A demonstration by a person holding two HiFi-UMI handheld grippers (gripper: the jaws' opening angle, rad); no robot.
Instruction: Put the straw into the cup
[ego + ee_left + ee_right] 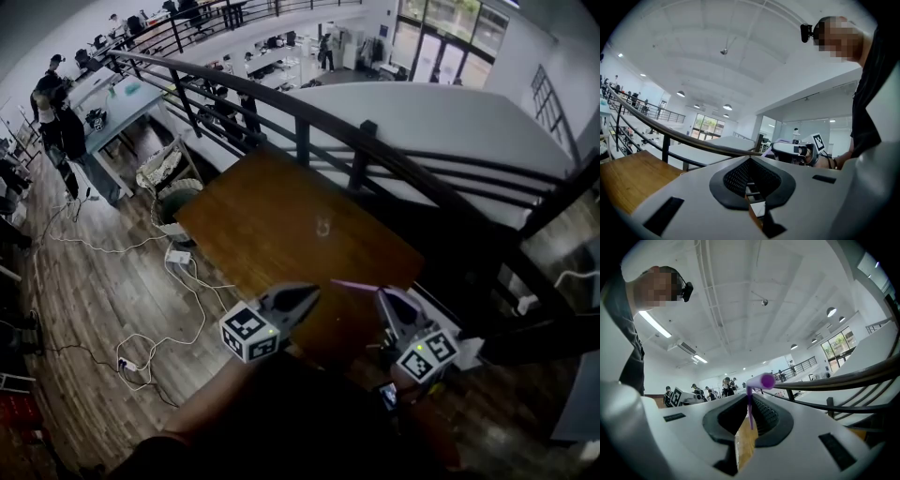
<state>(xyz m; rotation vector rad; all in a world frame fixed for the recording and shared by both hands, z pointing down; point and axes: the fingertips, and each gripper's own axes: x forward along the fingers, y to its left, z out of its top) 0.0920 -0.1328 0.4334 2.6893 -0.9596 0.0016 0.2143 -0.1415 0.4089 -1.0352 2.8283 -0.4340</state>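
Wooden counter [272,211] is carrying one faint clear cup [323,225] in the head view, well apart from both grippers. The right gripper [387,300] is holding one purple straw [352,284] pointing toward the left gripper [302,298].

In the left gripper view, its jaws are sitting together, gripping nothing.

In the right gripper view, the jaws are clamping the straw's stem, and its bent tip is sticking up above them.

Mezzanine spot. Near: brown wooden table [281,225] against black metal railing [300,117]. Beyond railing: white half-wall [450,117]. Left: wood-plank floor [84,309], white power strip [178,255] with trailing cables, round bin [173,202], grey table [127,103], people [56,103] standing far left. Far right: glazed doors [441,47]. Overhead: white vaulted ceiling [740,47], round lamps [680,93], strip light [655,324].
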